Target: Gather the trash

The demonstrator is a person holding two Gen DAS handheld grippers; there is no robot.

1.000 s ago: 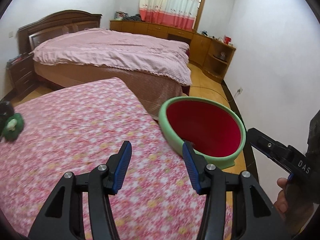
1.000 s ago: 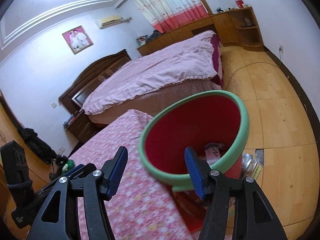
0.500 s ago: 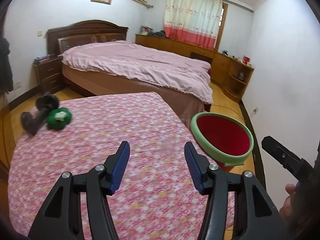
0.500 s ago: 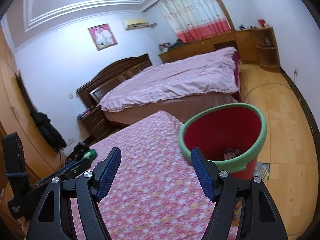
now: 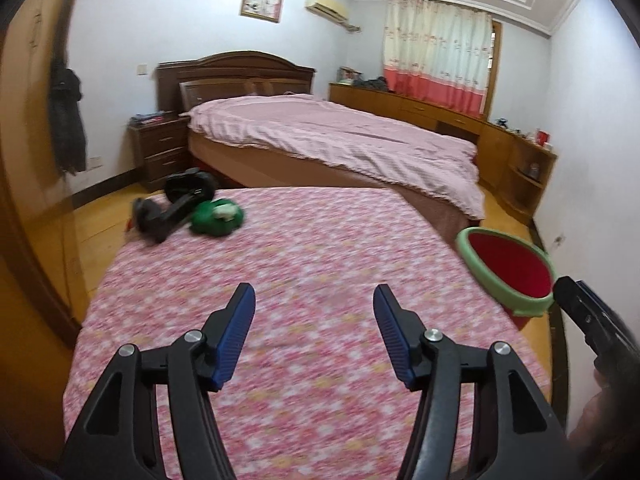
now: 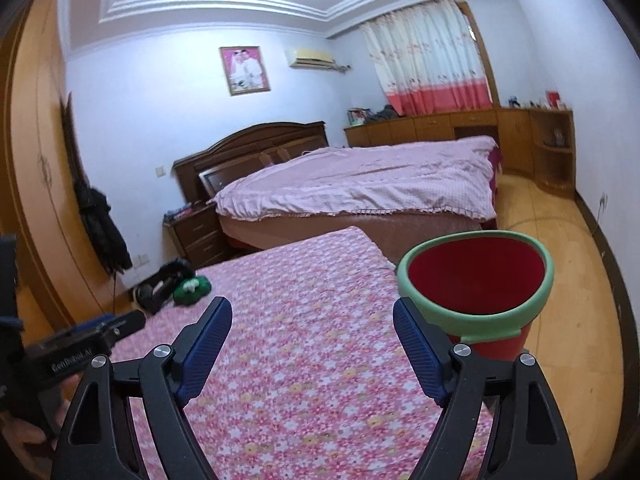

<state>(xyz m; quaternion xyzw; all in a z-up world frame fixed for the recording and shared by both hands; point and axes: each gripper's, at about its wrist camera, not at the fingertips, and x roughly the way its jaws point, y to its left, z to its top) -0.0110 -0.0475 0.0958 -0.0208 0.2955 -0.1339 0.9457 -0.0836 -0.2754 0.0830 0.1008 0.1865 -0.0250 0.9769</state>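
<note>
The flowered pink mattress (image 5: 320,280) fills the foreground. Off its right edge stands the red bin (image 6: 476,280) with a green rim. At the mattress's far left corner lies a green wad of trash (image 5: 217,218) beside a black object (image 5: 168,216). Over the near end, the left gripper (image 5: 314,330) and the right gripper (image 6: 312,350) have just been opening; both stand wide, nothing between the fingers.

Two beds: one under a floral sheet (image 5: 304,280), one under a pink quilt (image 5: 340,136) at twelve o'clock. One red bucket (image 6: 478,280) at two o'clock. One green bundle (image 5: 216,218) and one black object (image 5: 176,204) at ten o'clock. Two grippers.
</note>
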